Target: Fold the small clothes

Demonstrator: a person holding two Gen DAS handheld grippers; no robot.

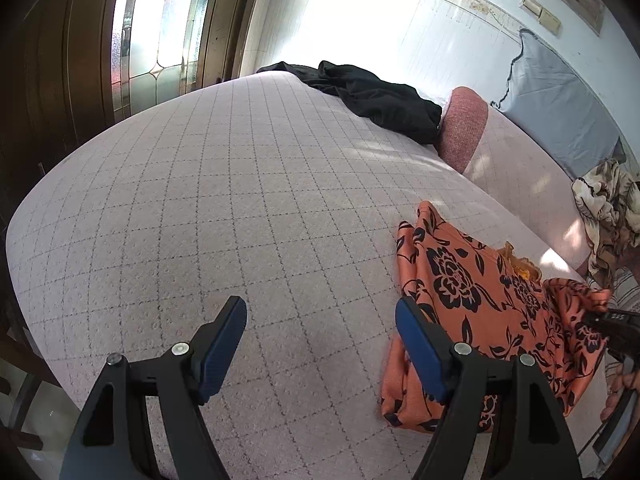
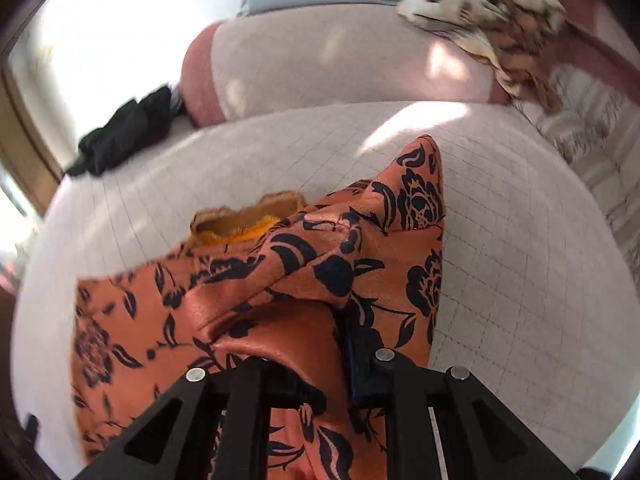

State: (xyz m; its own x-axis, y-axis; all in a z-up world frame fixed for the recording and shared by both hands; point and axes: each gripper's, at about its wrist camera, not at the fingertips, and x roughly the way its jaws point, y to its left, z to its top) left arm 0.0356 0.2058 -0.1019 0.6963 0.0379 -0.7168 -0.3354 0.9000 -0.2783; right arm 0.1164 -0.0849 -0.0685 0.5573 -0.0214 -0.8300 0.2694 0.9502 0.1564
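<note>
My right gripper [image 2: 320, 344] is clamped on the orange floral garment [image 2: 248, 304], bunched on the near right of the bed [image 1: 200, 200]. Left gripper [image 1: 320, 344] hangs spread wide over bare quilt, holding nothing.

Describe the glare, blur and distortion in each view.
Left wrist view: sharp, the wall beyond the bed blown out white, the checked bedcover bulging from fisheye. Right wrist view: smeared by motion blur, the orange floral garment soft-edged, sun patches on the cover, upper left washed out.
</note>
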